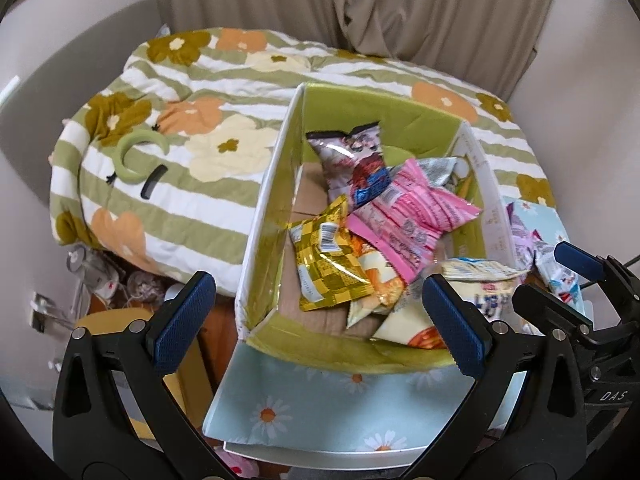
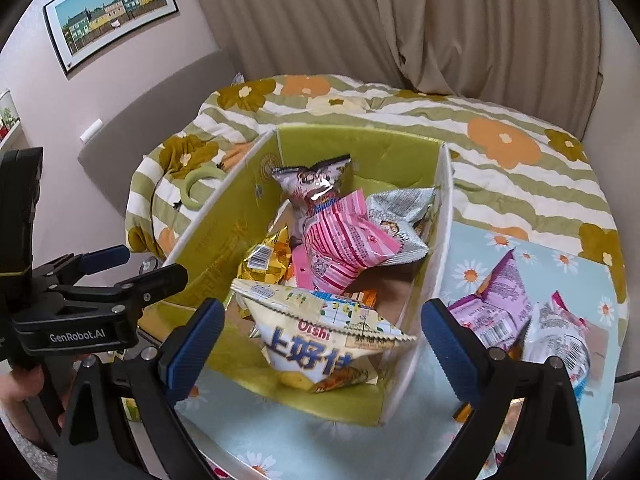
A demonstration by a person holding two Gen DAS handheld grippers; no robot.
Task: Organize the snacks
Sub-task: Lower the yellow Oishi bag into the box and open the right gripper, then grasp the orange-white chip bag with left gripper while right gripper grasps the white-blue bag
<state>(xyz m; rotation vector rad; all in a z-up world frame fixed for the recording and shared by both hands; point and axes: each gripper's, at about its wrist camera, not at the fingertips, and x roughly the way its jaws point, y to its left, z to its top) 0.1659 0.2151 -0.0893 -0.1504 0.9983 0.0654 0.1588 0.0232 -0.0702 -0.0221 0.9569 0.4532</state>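
Observation:
A green-lined cardboard box (image 1: 264,200) (image 2: 224,216) holds several snack bags: a pink one (image 1: 404,216) (image 2: 344,240), a yellow checked one (image 1: 324,268), a brown-and-white one (image 1: 352,156) (image 2: 312,184), a silver one (image 2: 404,208) and a white Oishi bag (image 2: 320,340) (image 1: 484,292) at the near corner. My left gripper (image 1: 320,316) is open and empty above the box's near edge. My right gripper (image 2: 324,344) is open, its jaws either side of the Oishi bag without touching it. Two more bags, purple (image 2: 496,300) and white (image 2: 560,332), lie right of the box.
The box stands on a daisy-print cloth (image 1: 304,404) (image 2: 472,248) beside a green striped floral quilt (image 1: 192,184) (image 2: 520,184). A green ring (image 1: 136,156) lies on the quilt. Curtains hang behind. Clutter and a yellow stool (image 1: 108,320) sit at the lower left.

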